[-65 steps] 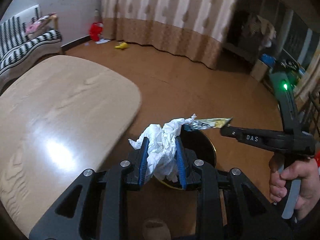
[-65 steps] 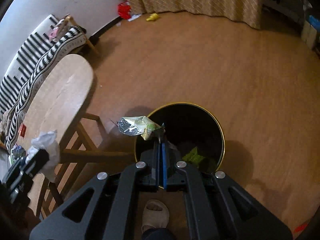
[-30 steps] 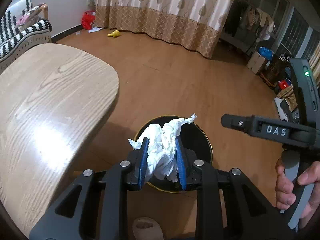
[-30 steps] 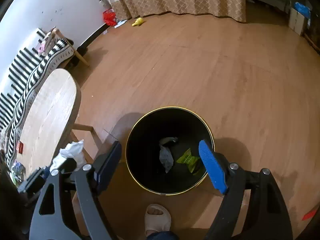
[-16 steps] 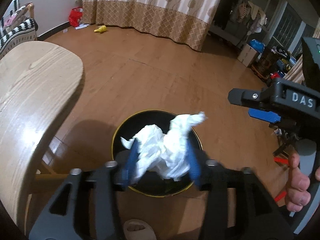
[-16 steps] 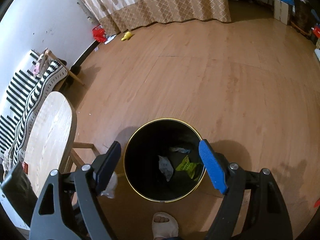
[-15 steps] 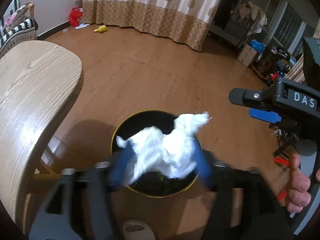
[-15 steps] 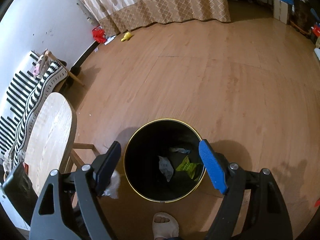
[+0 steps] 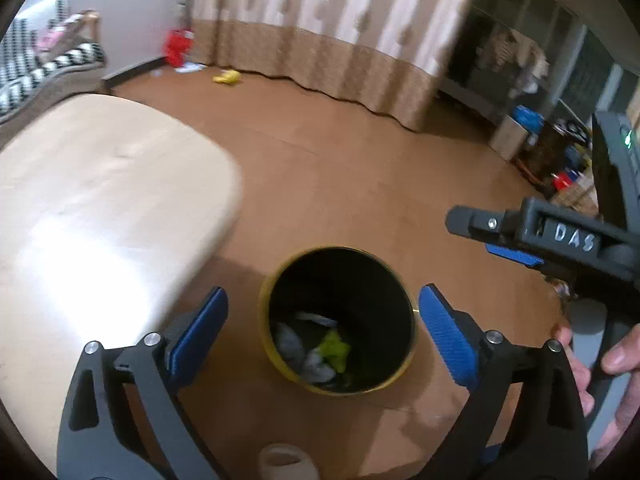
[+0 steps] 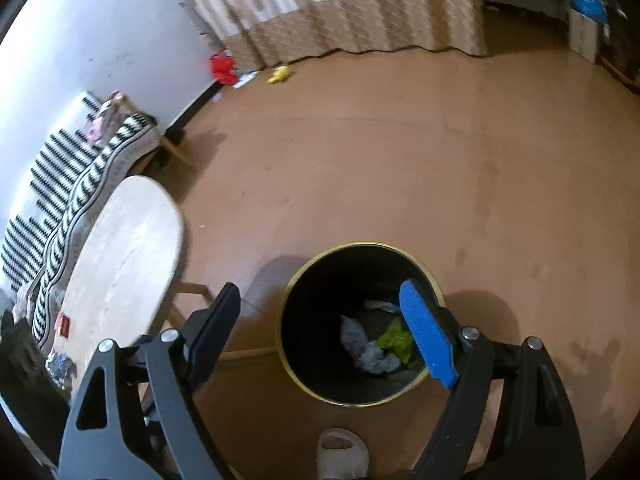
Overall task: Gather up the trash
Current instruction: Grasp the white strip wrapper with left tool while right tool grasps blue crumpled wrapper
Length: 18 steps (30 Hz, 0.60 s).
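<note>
Left gripper (image 9: 322, 326) released, jaws just opened wide, nothing between them. Black bin (image 9: 338, 322) directly below it on the floor; white tissue (image 9: 316, 364) and green wrapper (image 9: 334, 350) inside. Right gripper (image 10: 320, 334) also released, empty, above the same bin. Counter (image 9: 100, 208) to the left.

Wooden table (image 9: 100, 200), striped sofa (image 10: 60, 184), patterned curtain (image 9: 320, 28)

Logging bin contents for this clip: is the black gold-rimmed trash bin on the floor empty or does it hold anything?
Not empty. The black gold-rimmed trash bin holds crumpled pale paper and a yellow-green wrapper at its bottom.
</note>
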Each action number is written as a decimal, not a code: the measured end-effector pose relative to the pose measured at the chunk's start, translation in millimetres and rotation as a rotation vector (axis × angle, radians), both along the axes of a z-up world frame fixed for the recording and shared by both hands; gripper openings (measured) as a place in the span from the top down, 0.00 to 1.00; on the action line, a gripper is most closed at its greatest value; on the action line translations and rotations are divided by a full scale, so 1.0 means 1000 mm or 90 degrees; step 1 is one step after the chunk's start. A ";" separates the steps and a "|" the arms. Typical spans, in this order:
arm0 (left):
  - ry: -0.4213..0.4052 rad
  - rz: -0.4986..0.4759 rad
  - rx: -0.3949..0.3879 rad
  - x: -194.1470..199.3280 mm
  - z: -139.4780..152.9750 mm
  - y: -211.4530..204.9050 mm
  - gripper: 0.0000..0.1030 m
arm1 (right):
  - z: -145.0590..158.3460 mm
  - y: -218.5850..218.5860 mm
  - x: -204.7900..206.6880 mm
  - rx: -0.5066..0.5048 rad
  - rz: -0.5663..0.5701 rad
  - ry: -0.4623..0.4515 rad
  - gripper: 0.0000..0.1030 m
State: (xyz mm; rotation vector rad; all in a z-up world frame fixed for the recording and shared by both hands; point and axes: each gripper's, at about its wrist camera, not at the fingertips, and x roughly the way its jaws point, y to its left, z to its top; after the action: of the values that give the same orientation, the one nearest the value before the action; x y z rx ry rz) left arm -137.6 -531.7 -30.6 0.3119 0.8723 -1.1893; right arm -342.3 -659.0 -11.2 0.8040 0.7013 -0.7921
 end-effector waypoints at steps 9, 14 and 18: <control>-0.034 0.218 -0.025 0.105 0.054 0.160 0.06 | 0.023 0.095 0.124 -0.038 0.218 -0.013 0.21; -0.082 0.368 -0.018 0.158 0.066 0.284 0.06 | 0.031 0.173 0.201 -0.052 0.361 -0.019 0.21; -0.091 0.472 -0.009 0.185 0.066 0.379 0.06 | 0.038 0.237 0.253 -0.070 0.455 -0.023 0.21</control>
State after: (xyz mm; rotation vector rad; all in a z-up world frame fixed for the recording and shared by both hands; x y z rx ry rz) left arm 47.2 -152.6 35.5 0.0436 0.7546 -0.4767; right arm -89.6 -422.1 26.8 0.4133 0.8332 -0.1647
